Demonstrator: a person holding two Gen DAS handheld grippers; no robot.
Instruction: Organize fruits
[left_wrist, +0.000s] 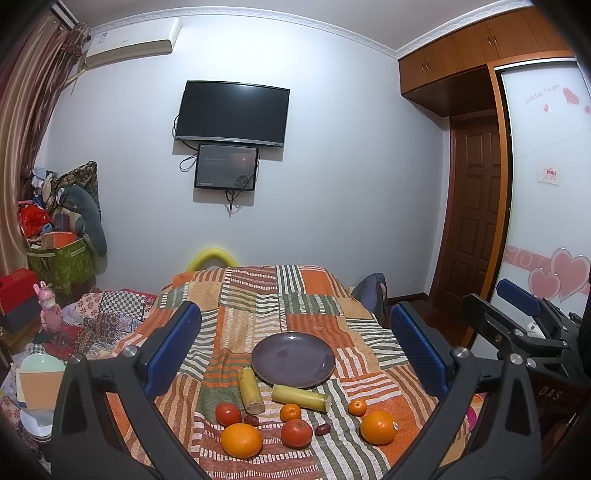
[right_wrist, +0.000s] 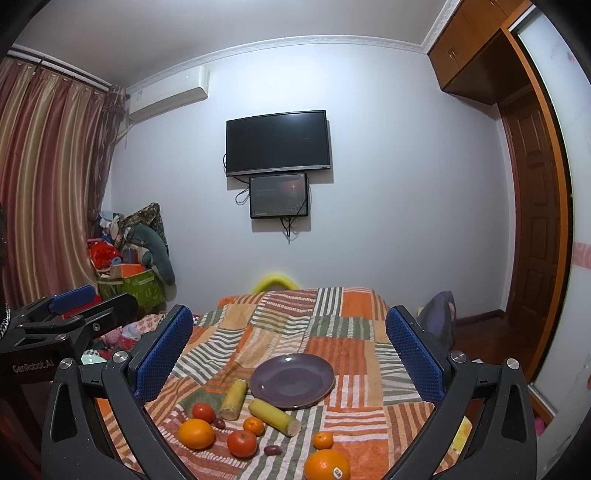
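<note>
An empty purple plate (left_wrist: 293, 359) (right_wrist: 292, 380) lies on a striped patchwork cloth (left_wrist: 258, 295) (right_wrist: 332, 332). In front of it lie two yellow corn pieces (left_wrist: 251, 390) (left_wrist: 301, 397) (right_wrist: 234, 398) (right_wrist: 274, 411), two large oranges (left_wrist: 241, 440) (left_wrist: 378, 427) (right_wrist: 196, 434) (right_wrist: 327, 464), two small tangerines (left_wrist: 290, 412) (left_wrist: 357, 407), two red tomatoes (left_wrist: 228, 414) (left_wrist: 296, 433) and two dark red dates (left_wrist: 251, 419) (left_wrist: 322, 428). My left gripper (left_wrist: 293, 347) is open above the fruit, holding nothing. My right gripper (right_wrist: 290, 349) is open too, beside it.
A green storage box (left_wrist: 61, 264) piled with clutter stands at the far left by striped curtains (right_wrist: 48, 177). A TV (left_wrist: 232, 113) hangs on the far wall. A wooden door (left_wrist: 474, 206) and wardrobe are at the right. A blue bag (left_wrist: 371, 291) sits past the cloth's right edge.
</note>
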